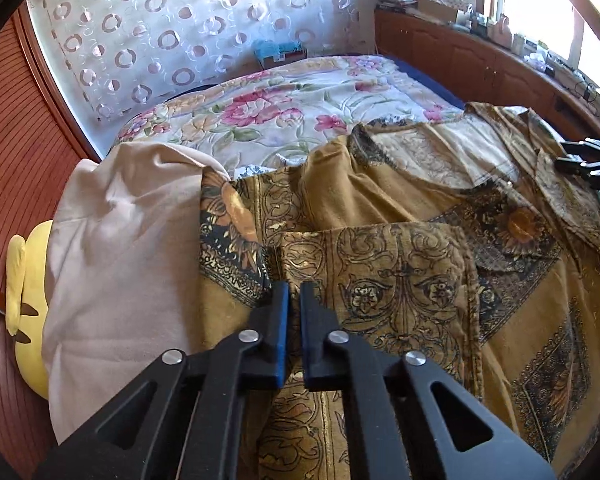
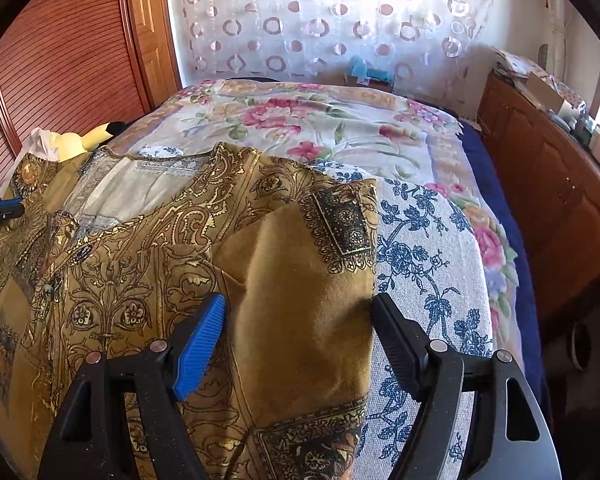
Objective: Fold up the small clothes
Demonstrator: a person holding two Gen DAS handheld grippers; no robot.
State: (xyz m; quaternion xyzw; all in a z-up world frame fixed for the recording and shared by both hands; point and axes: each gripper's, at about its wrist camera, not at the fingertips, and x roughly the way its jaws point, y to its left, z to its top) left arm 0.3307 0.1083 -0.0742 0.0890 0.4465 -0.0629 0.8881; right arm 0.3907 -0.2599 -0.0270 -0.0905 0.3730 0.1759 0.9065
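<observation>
My left gripper [image 1: 294, 300] clenched on folded sleeve [image 1: 376, 280] of patterned shirt [image 1: 540, 292]; right gripper [image 2: 298, 312] released, straddling other sleeve [image 2: 308, 280] (long axis runs straight ahead).

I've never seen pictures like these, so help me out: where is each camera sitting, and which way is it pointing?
Left wrist view: sits on the left claw, looking down its shut fingers at the mustard patterned shirt on the bed; the right claw shows far right.
Right wrist view: sits on the right claw, open astride a shirt fold; the left claw shows far left.
Shared: shirt, floral bedspread, circle-patterned curtain, yellow plush.
</observation>
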